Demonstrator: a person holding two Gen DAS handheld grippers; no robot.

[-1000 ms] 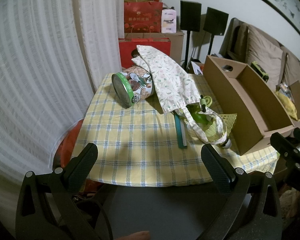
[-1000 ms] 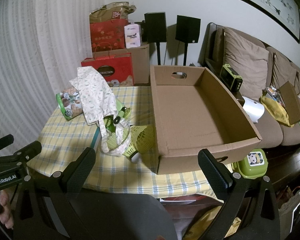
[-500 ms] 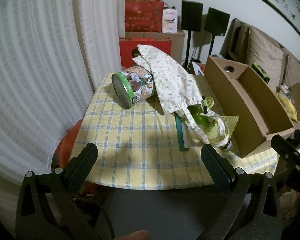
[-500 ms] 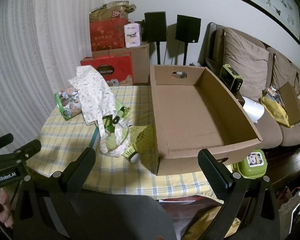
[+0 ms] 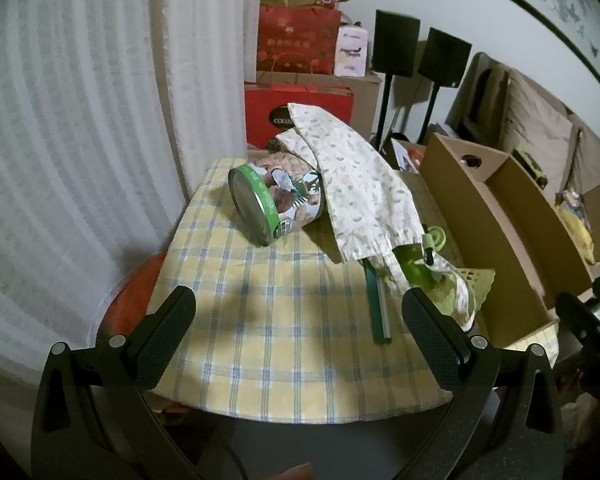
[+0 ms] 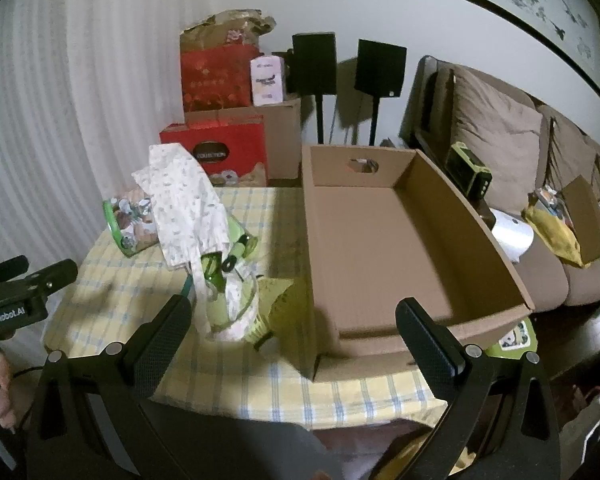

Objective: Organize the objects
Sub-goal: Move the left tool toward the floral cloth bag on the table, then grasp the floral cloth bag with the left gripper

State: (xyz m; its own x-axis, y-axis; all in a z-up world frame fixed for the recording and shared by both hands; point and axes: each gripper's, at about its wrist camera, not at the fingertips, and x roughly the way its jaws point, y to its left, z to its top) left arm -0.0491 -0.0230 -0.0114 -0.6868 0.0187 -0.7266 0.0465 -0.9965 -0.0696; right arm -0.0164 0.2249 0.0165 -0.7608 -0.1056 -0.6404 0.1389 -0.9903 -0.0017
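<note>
Yellow checked cloth is covering the desk point(image 5: 260, 320), where a tin point(image 5: 274, 206), a floral bag point(image 5: 360, 188) spilling green items and a flat teal strip point(image 5: 376, 304) are lying left of an empty cardboard box point(image 6: 380, 240). Both the left gripper point(image 5: 300, 332) and right gripper point(image 6: 292, 332) are hovering off the near edge, fingers spread wide and holding nothing. Judging by this, starting with the loose tin, gripped across its body, is looking wisest.
</note>
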